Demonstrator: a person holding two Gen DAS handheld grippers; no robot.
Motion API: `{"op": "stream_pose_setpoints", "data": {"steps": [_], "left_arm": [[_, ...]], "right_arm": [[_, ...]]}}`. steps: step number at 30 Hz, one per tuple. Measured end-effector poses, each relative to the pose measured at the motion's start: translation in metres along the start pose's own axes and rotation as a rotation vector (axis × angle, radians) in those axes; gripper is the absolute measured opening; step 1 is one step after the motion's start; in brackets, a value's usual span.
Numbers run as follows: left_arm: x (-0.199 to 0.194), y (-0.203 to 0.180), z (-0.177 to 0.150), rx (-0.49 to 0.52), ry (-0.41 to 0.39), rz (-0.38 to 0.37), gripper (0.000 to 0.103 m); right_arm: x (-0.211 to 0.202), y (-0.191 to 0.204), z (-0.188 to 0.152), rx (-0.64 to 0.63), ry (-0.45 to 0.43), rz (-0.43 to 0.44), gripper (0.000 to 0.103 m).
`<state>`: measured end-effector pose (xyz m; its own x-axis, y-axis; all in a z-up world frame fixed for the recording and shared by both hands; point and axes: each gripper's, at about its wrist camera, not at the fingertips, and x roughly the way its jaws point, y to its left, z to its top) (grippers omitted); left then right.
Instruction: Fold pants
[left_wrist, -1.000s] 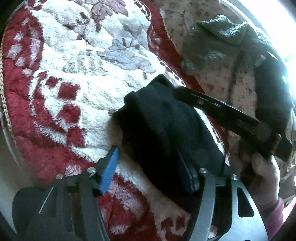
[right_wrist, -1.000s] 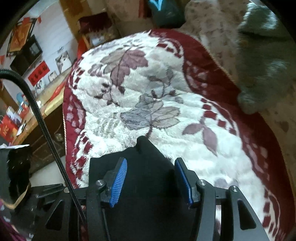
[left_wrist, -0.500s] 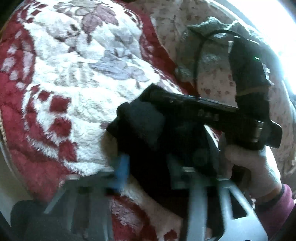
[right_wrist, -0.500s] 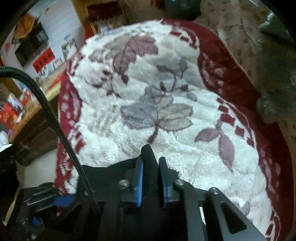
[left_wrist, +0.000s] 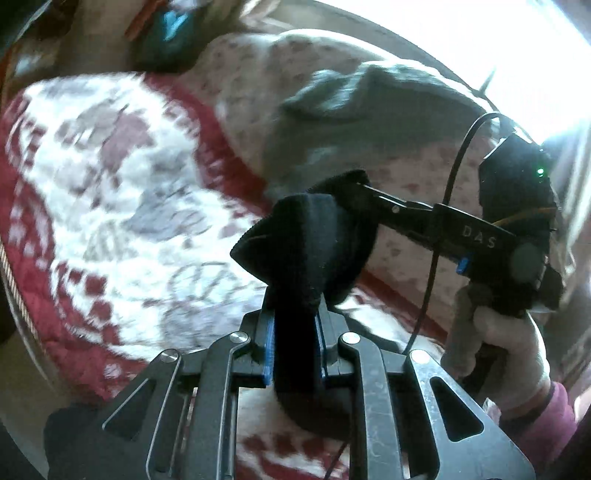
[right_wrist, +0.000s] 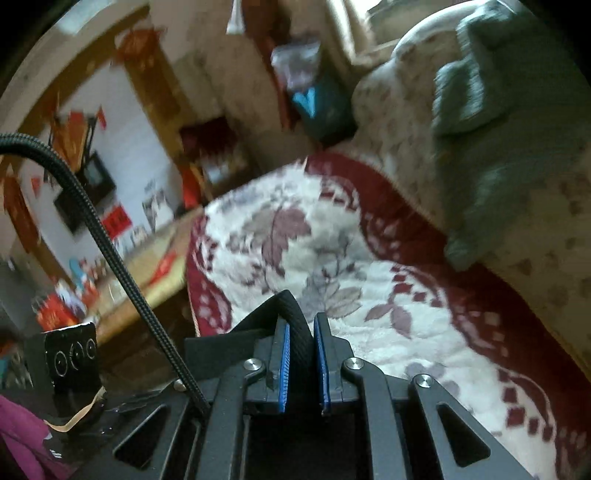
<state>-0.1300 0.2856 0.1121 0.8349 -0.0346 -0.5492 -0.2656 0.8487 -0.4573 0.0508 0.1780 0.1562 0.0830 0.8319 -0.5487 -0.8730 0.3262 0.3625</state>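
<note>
Left wrist view: the left tool (left_wrist: 293, 332) has just clamped shut on a bunch of the black pants (left_wrist: 314, 243), now lifted off the red and white blanket (left_wrist: 110, 192). Right wrist view: the right tool (right_wrist: 301, 354) has closed on another edge too. Both ends gripped and raised, so the fold-over looks ready to start.

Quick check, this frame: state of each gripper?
Left gripper: jaws just closing, now shut on the black pants.
Right gripper: shut on the black pants' edge, lifted off the red and white blanket.
</note>
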Motion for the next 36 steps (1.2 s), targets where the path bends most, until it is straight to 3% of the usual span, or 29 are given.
{"op": "stream_pose_setpoints", "data": {"steps": [11, 19, 25, 32, 34, 36], "left_arm": [[-0.009, -0.105, -0.021, 0.208, 0.044, -0.158, 0.015], [0.012, -0.184, -0.068, 0.372, 0.135, -0.243, 0.015], [0.051, -0.217, -0.115, 0.441, 0.237, -0.23, 0.015], [0.081, -0.22, -0.143, 0.446, 0.355, -0.2, 0.016], [0.08, -0.22, -0.142, 0.445, 0.367, -0.215, 0.023], [0.073, -0.219, -0.138, 0.403, 0.419, -0.318, 0.037]], "right_arm": [[-0.138, -0.022, -0.05, 0.134, -0.202, -0.059, 0.01], [-0.22, -0.054, -0.116, 0.28, -0.304, -0.137, 0.01], [-0.248, -0.085, -0.182, 0.405, -0.305, -0.234, 0.01], [-0.249, -0.12, -0.247, 0.565, -0.288, -0.298, 0.01], [-0.255, -0.121, -0.258, 0.595, -0.302, -0.312, 0.014], [-0.264, -0.121, -0.264, 0.623, -0.323, -0.335, 0.02]]}}
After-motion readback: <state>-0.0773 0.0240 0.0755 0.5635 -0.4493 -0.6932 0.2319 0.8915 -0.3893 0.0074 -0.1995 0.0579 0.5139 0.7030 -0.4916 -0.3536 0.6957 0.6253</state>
